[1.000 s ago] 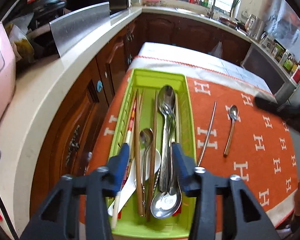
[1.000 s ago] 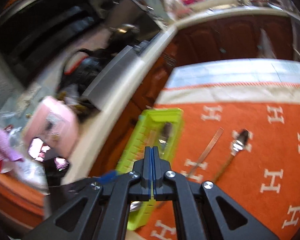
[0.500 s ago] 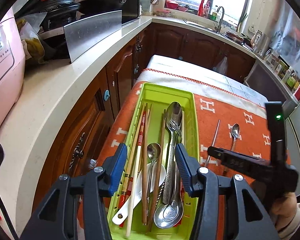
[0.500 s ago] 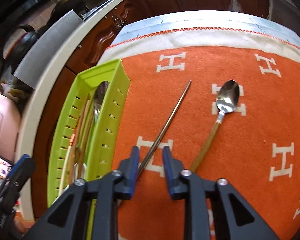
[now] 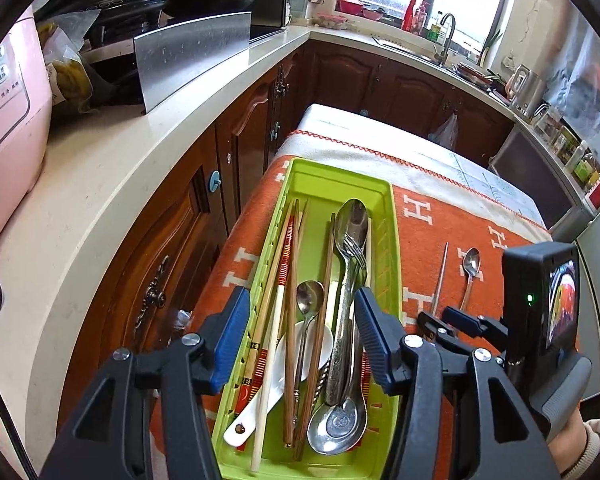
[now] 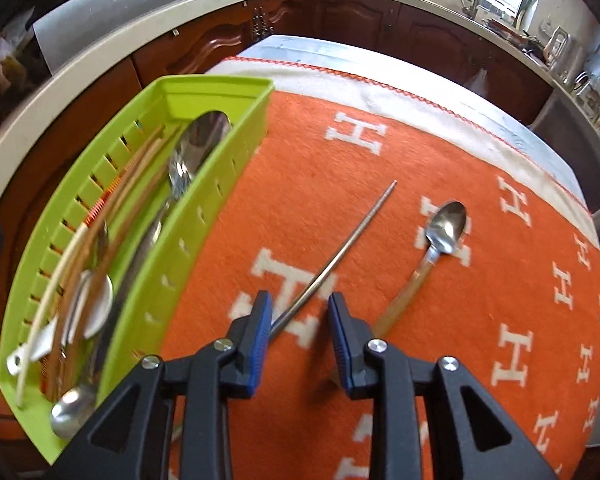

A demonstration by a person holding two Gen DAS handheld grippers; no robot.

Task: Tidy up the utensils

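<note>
**Ana:** Utensils first: where do they lie?

**Ben:** Most sit in the green tray [image 5: 392, 216] on the orange blanket [image 6: 480, 280] that covers the table. It holds wooden chopsticks [image 5: 290, 320], a white soup spoon [image 5: 260, 408], a small metal spoon [image 5: 310, 292], a fork [image 5: 350, 272] and a large metal spoon [image 5: 338, 428].

**Ana:** And outside the tray?

**Ben:** A metal chopstick [image 6: 340, 252] lies slanted on the blanket, just beside the tray. A wooden-handled spoon [image 6: 440, 236] lies near it, apart, bowl pointing away.

**Ana:** The right tongs?

**Ben:** The right tongs [image 6: 300, 312] are released, low over the near end of the metal chopstick. That end runs between the blue pads [image 6: 260, 320], close against the left one, with a clear gap to the other pad. Nothing is gripped.

**Ana:** The left tongs?

**Ben:** The left tongs [image 5: 300, 332] hang above the tray's near half, jaws opening, straddling the utensils and holding none.
</note>
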